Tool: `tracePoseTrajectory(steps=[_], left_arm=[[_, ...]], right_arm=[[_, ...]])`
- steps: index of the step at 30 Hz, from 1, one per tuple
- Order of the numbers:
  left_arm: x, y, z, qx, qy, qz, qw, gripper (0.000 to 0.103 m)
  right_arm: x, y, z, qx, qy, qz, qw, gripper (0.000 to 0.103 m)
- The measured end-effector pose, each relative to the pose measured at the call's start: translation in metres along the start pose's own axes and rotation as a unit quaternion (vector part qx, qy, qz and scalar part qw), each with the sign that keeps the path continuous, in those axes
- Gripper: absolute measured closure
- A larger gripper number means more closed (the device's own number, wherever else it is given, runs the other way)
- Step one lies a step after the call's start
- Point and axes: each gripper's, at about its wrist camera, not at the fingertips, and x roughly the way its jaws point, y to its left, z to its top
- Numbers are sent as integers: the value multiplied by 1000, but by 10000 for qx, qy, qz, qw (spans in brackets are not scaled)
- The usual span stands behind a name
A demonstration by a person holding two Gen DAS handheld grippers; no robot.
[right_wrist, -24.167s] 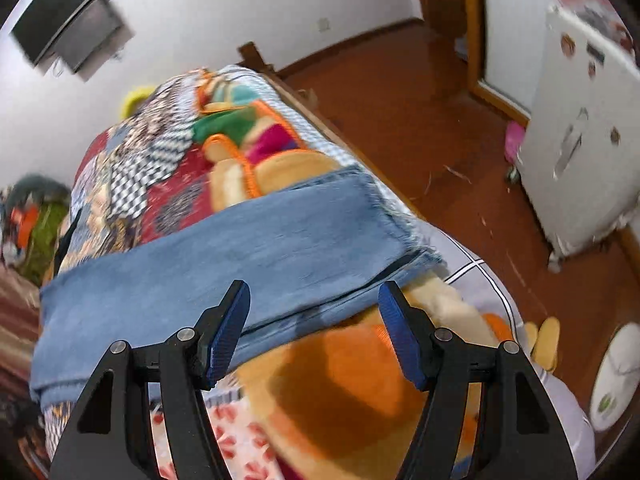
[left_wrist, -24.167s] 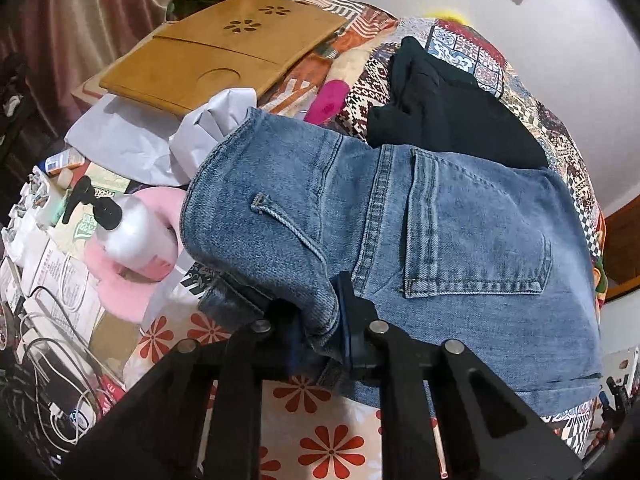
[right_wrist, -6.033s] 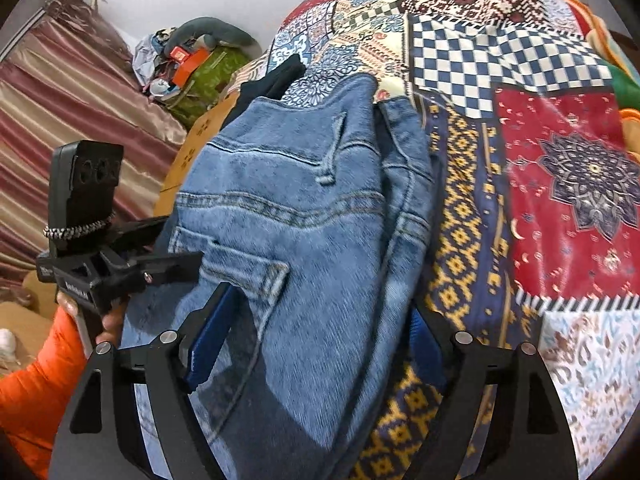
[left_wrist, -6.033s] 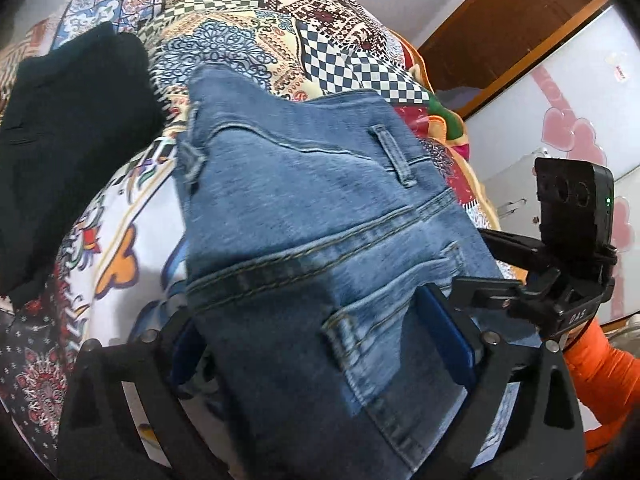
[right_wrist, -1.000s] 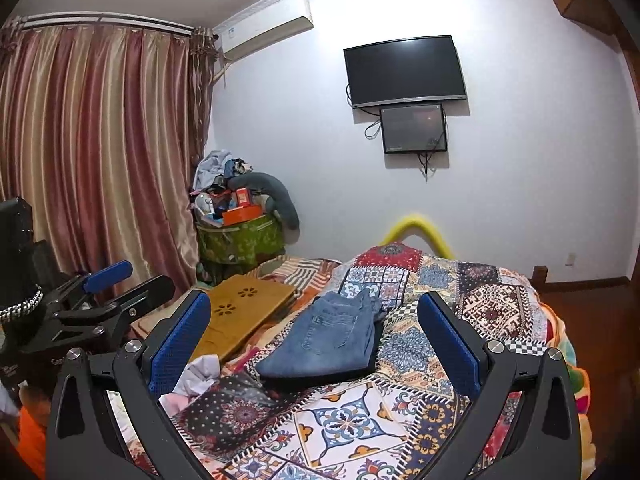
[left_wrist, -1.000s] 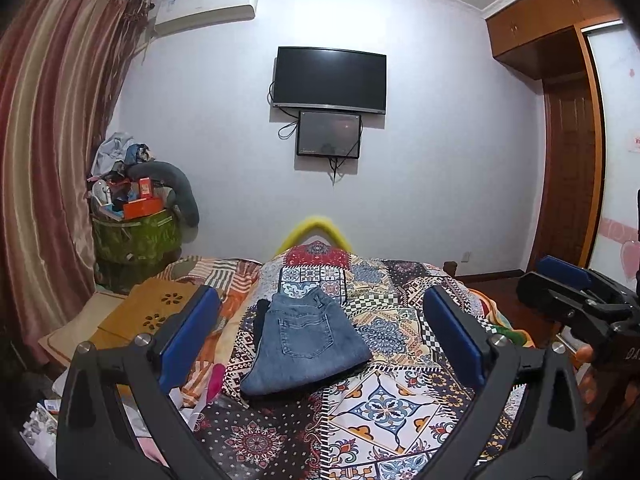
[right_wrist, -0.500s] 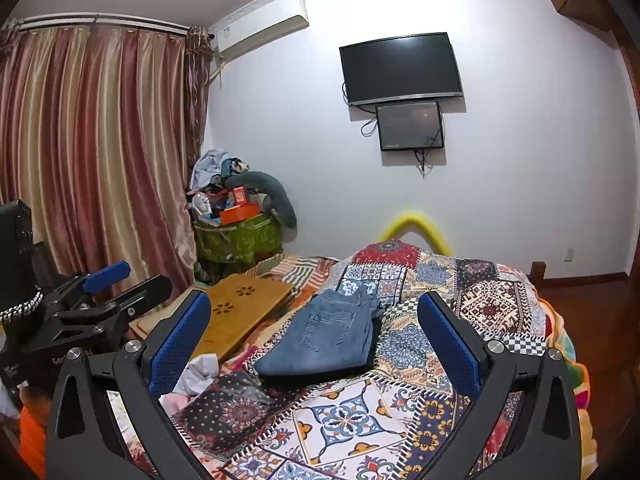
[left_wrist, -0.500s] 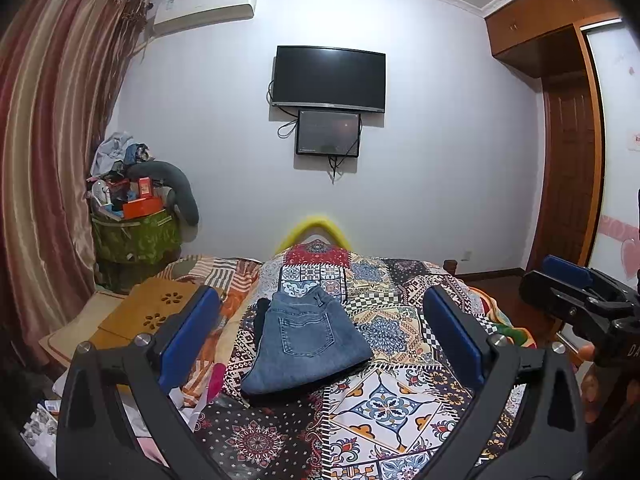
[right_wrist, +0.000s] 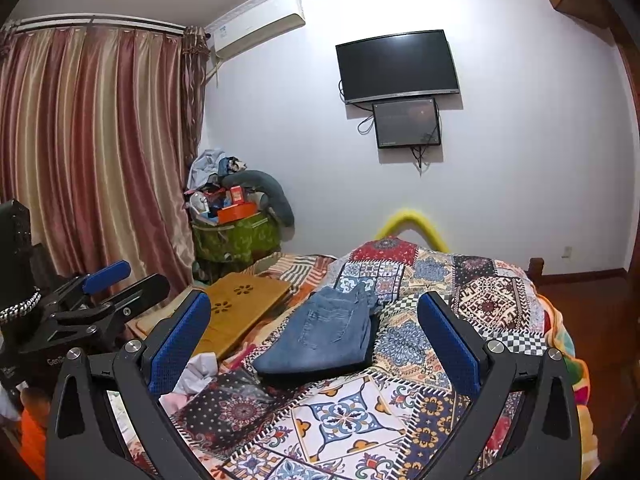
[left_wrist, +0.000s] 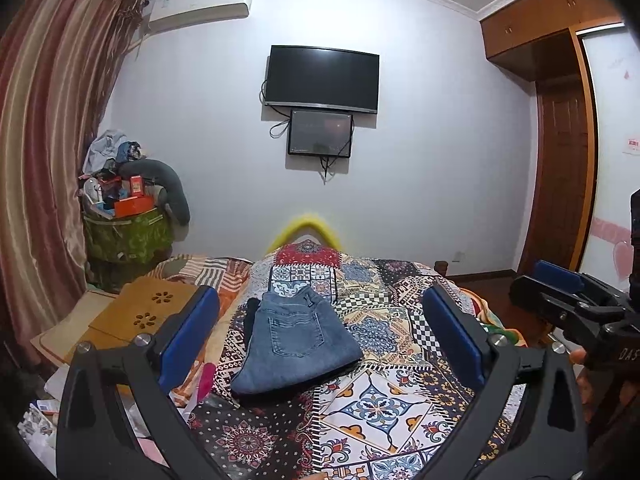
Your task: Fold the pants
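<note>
1. The jeans (left_wrist: 294,344) lie folded into a compact blue packet on the patchwork quilt (left_wrist: 384,404) of the bed, back pocket uppermost, waistband toward the far wall.
2. A black garment (right_wrist: 370,340) lies under and beside the packet, touching it; a dark edge shows along one side in both views.
3. The left gripper (left_wrist: 320,344) hangs well back from the bed, jaws spread wide and holding nothing.
4. The right gripper (right_wrist: 314,346) is likewise well apart from the jeans, jaws wide and empty.
5. Judgement: the fold appears complete; the packet sits flat with its edges roughly aligned.
6. Handling: denim is likely heavy for its size, fairly stiff and not slippery. Stacked layers should hold shape but may fan open if lifted by one corner.
7. Recommended hold: the thick folded edge nearest the cameras, one gripper toward each end, clamping all layers and keeping clear of the black garment.
</note>
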Motion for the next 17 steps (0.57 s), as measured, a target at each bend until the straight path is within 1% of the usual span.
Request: tracePoseTrajectory(steps=[17], left_arm=[[5, -2, -1, 3, 108, -108, 9999, 0]], right_arm=[[3, 3, -2, -8, 7, 41, 10000, 0]])
